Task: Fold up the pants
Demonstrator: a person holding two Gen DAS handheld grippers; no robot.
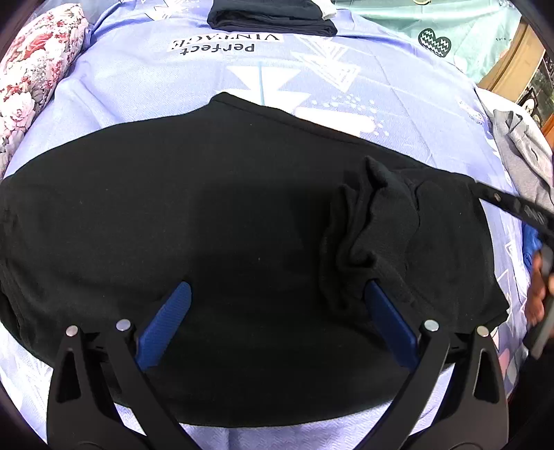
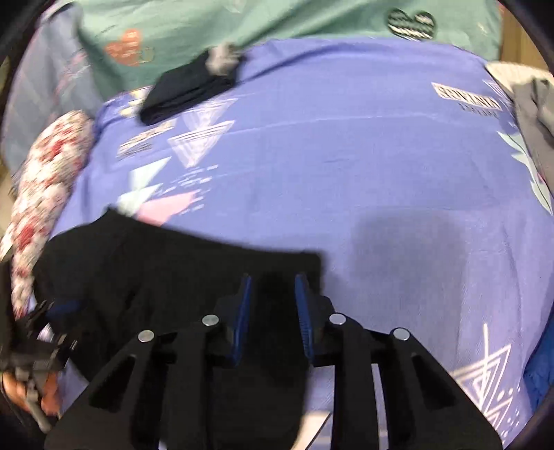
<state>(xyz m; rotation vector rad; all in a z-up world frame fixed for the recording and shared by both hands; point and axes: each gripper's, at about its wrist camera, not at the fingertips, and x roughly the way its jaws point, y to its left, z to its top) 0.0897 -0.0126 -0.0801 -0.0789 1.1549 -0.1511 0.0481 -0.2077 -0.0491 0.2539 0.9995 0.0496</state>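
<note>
Black pants (image 1: 225, 214) lie spread across a lilac printed bed sheet (image 1: 346, 90). My left gripper (image 1: 277, 304) hangs over them, pointing steeply down, its jaws wide open. One blue pad (image 1: 169, 318) is bare; a bunched ridge of black cloth (image 1: 370, 221) lies against the other finger (image 1: 384, 315). In the right wrist view my right gripper (image 2: 273, 294) has its blue pads close together, with black pants cloth (image 2: 138, 277) filling the gap at the garment's right end. That gripper's black body (image 1: 519, 207) and a hand (image 1: 538, 287) show at the left wrist view's right edge.
A folded dark garment (image 1: 273, 17) lies at the far side of the bed. A floral pillow (image 1: 34, 69) runs along the left. Grey clothing (image 1: 523, 145) is heaped at the right. A teal sheet (image 2: 277, 24) lies beyond. Bare sheet (image 2: 398, 173) spreads right of the pants.
</note>
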